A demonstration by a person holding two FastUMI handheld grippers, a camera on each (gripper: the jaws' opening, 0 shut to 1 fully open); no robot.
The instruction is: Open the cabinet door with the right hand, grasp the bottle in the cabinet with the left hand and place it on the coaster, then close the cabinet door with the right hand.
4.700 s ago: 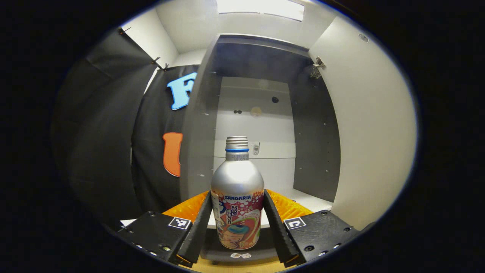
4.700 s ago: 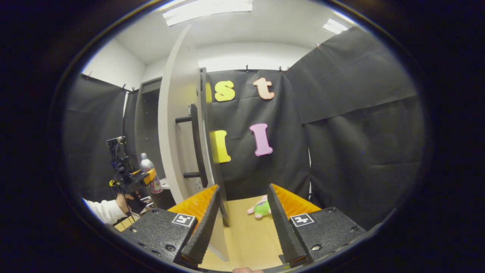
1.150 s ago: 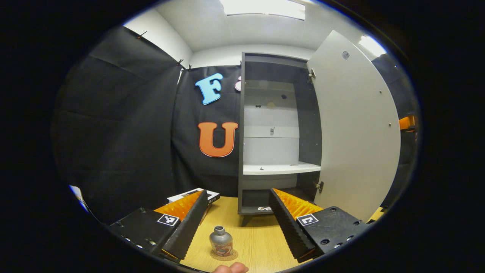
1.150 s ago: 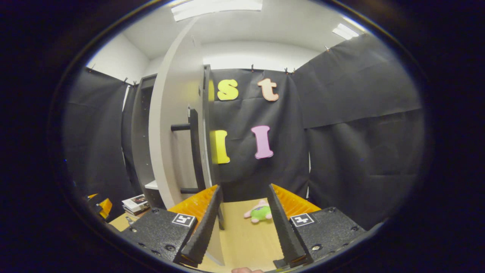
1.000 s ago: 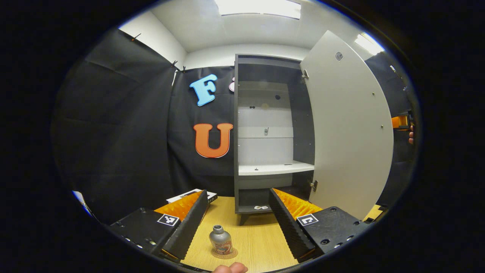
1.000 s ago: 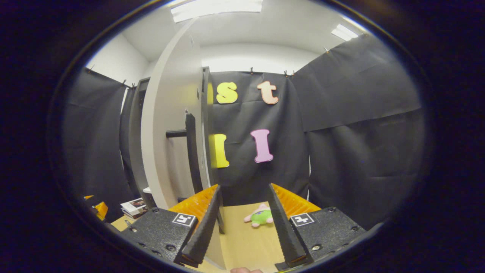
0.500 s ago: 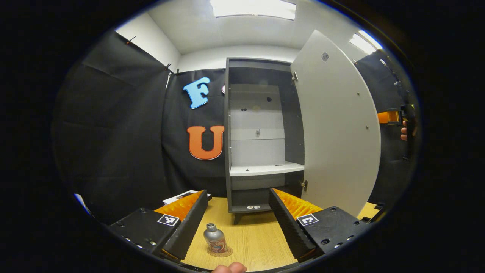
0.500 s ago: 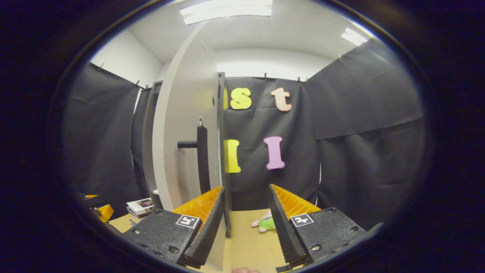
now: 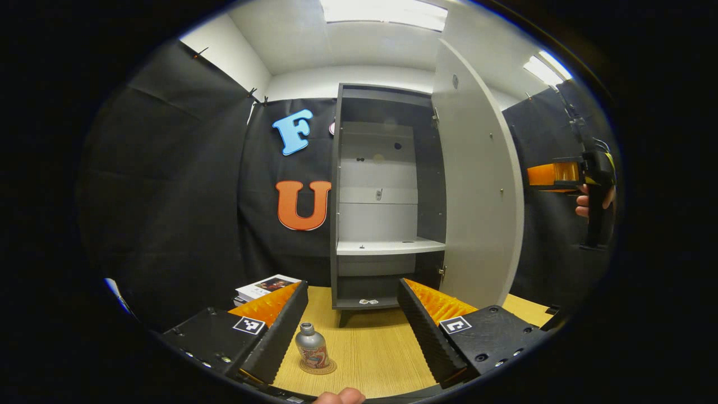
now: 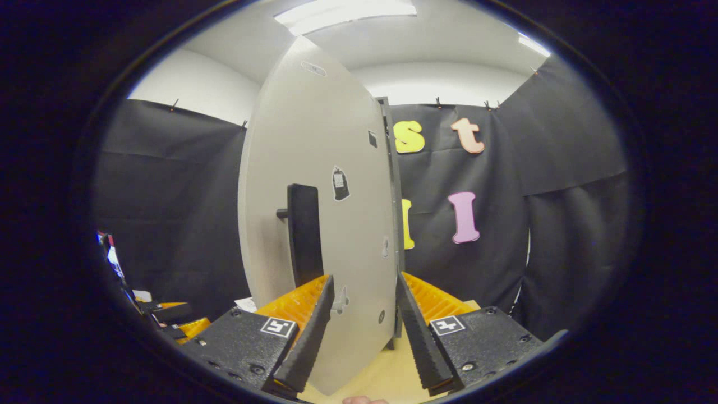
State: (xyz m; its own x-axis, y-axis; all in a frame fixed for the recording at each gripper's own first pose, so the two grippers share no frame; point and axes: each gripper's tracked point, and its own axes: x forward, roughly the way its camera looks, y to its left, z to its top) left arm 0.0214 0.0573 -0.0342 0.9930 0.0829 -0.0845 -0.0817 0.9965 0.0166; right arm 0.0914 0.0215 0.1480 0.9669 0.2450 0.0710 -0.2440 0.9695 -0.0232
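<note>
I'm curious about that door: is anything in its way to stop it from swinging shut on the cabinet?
Nothing visible blocks it. The door stands open beside the cabinet, whose shelf looks bare. The bottle already sits on the coaster on the table, well in front of the cabinet. The right gripper is open, facing the door's outer side.

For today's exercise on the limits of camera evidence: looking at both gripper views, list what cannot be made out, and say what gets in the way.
- Bottle label, left gripper view: too small to read.
- Coaster: the bottle covers most of it.
- Cabinet interior, right gripper view: hidden behind the door.
- Whether the right gripper touches the door: cannot be told in either view.
- Small marks on the cabinet shelf: too small to identify.
- Books: partly hidden by the left gripper.
</note>
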